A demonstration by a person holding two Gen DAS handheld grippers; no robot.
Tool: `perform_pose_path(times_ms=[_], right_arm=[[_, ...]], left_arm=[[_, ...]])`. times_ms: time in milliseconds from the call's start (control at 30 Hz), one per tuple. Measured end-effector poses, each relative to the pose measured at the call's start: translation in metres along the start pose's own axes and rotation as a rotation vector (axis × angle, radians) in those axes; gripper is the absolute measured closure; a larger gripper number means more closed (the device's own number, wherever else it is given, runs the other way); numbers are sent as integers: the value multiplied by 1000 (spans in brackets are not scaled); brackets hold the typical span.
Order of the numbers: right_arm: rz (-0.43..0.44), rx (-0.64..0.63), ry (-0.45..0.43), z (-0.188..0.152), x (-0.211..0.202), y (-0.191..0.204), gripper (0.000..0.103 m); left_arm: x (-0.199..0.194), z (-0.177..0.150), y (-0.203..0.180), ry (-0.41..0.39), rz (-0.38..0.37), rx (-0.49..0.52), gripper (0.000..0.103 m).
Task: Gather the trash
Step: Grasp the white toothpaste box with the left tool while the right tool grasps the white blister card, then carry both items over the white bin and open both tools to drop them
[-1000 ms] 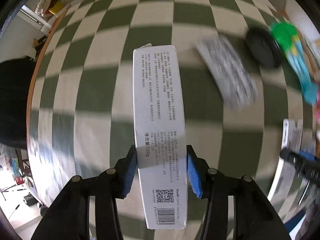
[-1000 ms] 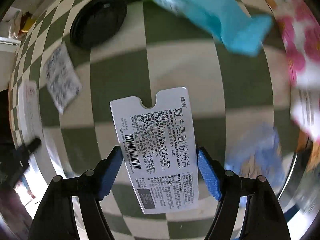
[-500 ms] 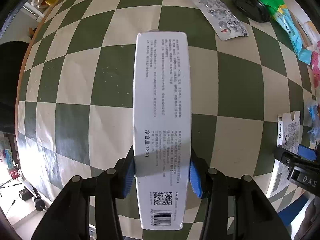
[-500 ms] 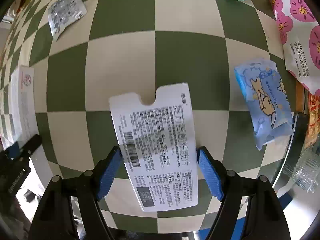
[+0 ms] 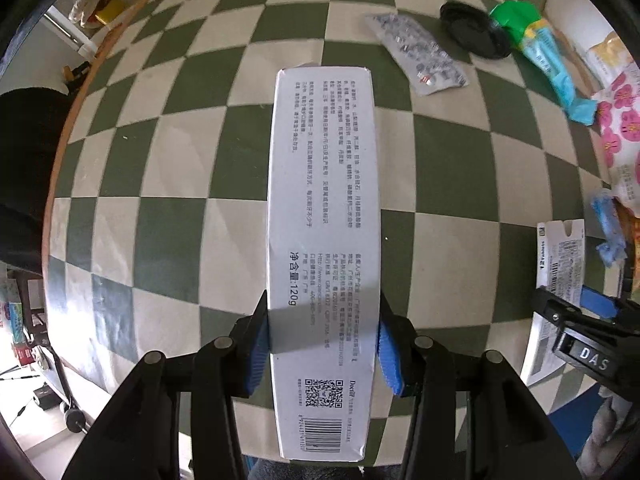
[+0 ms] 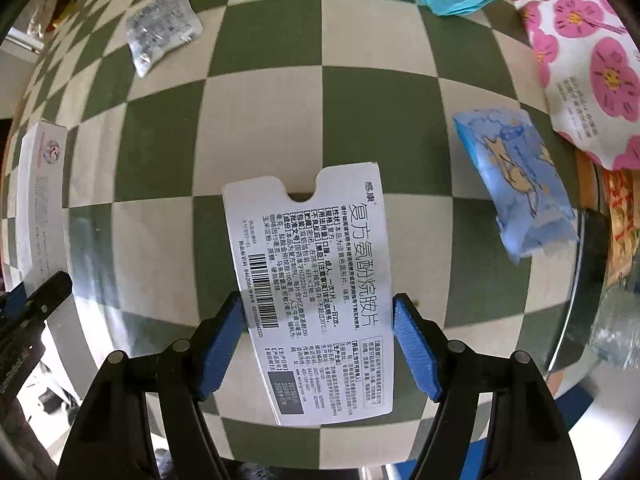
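two tools [image 5: 322, 344] [image 6: 318, 344], box [image 5: 322, 240] each

Left gripper [image 5: 323, 342] and right gripper [image 6: 318, 344] both level over the table, blue pads clamped inward.
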State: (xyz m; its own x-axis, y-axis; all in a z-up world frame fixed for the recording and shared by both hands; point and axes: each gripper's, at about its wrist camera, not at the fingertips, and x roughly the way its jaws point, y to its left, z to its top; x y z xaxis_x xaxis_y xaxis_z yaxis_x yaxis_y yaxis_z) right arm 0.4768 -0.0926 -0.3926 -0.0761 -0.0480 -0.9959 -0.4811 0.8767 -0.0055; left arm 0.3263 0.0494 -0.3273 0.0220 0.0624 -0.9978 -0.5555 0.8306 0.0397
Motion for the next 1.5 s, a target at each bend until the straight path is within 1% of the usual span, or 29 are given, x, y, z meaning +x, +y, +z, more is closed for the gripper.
perform_pose_path(times_ms=[33, 67, 133, 167, 267, 300, 367, 500, 567, 700, 733, 900, 967, 1033, 1133, 1167, 1233, 1300, 1333, 1367, 1500], right_arm=[[2, 5, -9, -3, -3, -3, 28], [11, 14, -28, -13, -9, -15, 28], [18, 23, -61, -29, -21, -17, 28], [22, 29, -79, -29, -29, -18, 28], [36, 47, -131, -56, -48, -16, 28], [41, 56, -149, -64, -57, -12, 28], [44, 69, -180, -80, -93, 13, 28], [59, 122, -245, -138, -129, 49, 28], [65, 158, -269, -167, -140, 64, 28], [88, 238, -281, -215, -139, 83, 28], [93, 253, -278, -231, -141, 85, 28], [110, 289, -232, -284, -127, 91, 28], [113, 290, -200, -303, -113, 94, 28], [120, 293, -149, -320, -90, 95, 28], [126, 299, -56, -342, -41, 97, 28], [133, 301, -14, -349, -17, 96, 28], [145, 310, 34, -357, 19, 94, 28], [158, 320, 82, -361, 69, 92, 28], [168, 329, 101, -362, 96, 91, 28], [175, 336, 113, -361, 114, 90, 28], [215, 363, 159, -347, 217, 87, 28]], left_arm=[[-7, -3, 1, -13, -5, 2, 61], [-12, -5, 4, -25, -10, 3, 61], [-28, -12, 8, -60, -23, 12, 61], [-35, -16, 12, -75, -28, 18, 61], [-54, -32, 20, -128, -51, 39, 61], [-61, -40, 25, -149, -62, 49, 61], [-70, -54, 38, -186, -84, 69, 61], [-92, -90, 61, -244, -114, 113, 61], [-96, -108, 74, -243, -127, 131, 61], [-101, -149, 93, -220, -159, 169, 61], [-101, -159, 97, -214, -164, 177, 61], [-84, -206, 110, -134, -203, 195, 61], [-67, -223, 110, -89, -210, 202, 61], [-40, -240, 111, -26, -212, 197, 61], [5, -258, 109, 63, -214, 176, 61], [27, -263, 109, 95, -210, 171, 61], [71, -269, 106, 152, -211, 160, 61], [118, -272, 104, 198, -212, 147, 61], [140, -272, 103, 219, -216, 140, 61], [167, -271, 102, 241, -223, 125, 61], [264, -266, 97, 314, -246, 70, 61]])
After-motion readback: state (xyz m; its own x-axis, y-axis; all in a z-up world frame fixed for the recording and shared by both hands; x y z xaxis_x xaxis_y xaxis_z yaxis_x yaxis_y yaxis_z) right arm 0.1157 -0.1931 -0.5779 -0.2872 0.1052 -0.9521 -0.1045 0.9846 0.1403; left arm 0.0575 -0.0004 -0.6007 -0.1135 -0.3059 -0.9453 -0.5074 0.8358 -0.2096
